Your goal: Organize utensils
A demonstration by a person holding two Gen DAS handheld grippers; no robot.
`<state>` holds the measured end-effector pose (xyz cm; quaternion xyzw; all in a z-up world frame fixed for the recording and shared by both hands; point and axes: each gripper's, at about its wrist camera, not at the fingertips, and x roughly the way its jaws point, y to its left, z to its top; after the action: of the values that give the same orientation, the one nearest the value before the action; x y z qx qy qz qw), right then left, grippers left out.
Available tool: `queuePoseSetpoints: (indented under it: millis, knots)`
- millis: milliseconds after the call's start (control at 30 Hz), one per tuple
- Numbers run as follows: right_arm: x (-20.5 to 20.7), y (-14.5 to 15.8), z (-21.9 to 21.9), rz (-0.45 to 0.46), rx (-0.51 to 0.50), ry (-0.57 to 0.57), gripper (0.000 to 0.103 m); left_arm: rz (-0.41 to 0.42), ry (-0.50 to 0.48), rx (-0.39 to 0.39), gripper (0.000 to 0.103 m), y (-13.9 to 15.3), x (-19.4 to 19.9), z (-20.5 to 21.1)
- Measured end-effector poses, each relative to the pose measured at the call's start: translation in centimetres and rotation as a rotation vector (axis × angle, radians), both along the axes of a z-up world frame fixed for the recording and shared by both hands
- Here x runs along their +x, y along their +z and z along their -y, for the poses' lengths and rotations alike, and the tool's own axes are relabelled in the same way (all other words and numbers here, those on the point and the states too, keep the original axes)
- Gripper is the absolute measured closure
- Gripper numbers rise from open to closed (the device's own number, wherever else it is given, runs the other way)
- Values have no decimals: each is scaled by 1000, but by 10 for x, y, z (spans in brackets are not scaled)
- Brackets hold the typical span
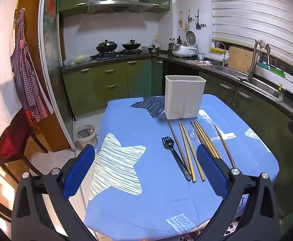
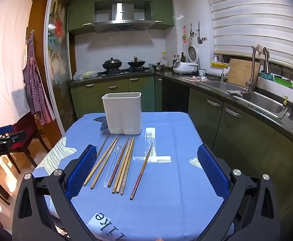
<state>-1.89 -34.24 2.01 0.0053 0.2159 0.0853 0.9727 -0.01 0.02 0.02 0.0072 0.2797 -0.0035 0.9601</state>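
Nothing sorted yet, as far as I can judge. All utensils lie flat on the blue cloth (image 2: 176, 180), none in the white holder (image 2: 123, 113).

On the cloth, just in front of the holder:
- black fork (image 1: 173, 153), leftmost, seen in the left view only; in the right view the left pad hides that spot
- chopsticks (image 2: 124, 164) in a loose row, roughly parallel, ends toward the holder
- clear spoon (image 2: 114, 163) lying among the chopsticks
- one reddish chopstick (image 2: 141, 172) off to the right, apart from the rest

The holder stands upright at the far end of the table. Perforated base, and it looks to have two compartments. Both cameras sit below its rim, so I can't tell what's inside; nothing sticks out above the rim.

Left gripper (image 1: 146, 166): jaws spread wide, holding nothing, hovering above the cloth near the fork.
Right gripper (image 2: 148, 170): jaws spread wide, empty, over the chopstick row.

Left to do: everything, fork, spoon and all chopsticks into the holder.
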Motion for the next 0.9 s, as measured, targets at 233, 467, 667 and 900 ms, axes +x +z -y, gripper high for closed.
queuePoseSetpoints:
  millis: [233, 467, 667, 900]
  knots:
    - [0, 0, -1, 2, -6, 0, 4, -5, -9, -7, 7, 1, 2, 0]
    - [0, 0, -1, 2, -10, 1, 4, -2, -21, 5, 7, 2, -3, 0]
    - [0, 1, -1, 1, -9, 2, 4, -10, -27, 4, 7, -1, -2, 3]
    - [1, 1, -3, -1, -9, 2, 4, -21, -33, 0, 7, -4, 1, 4]
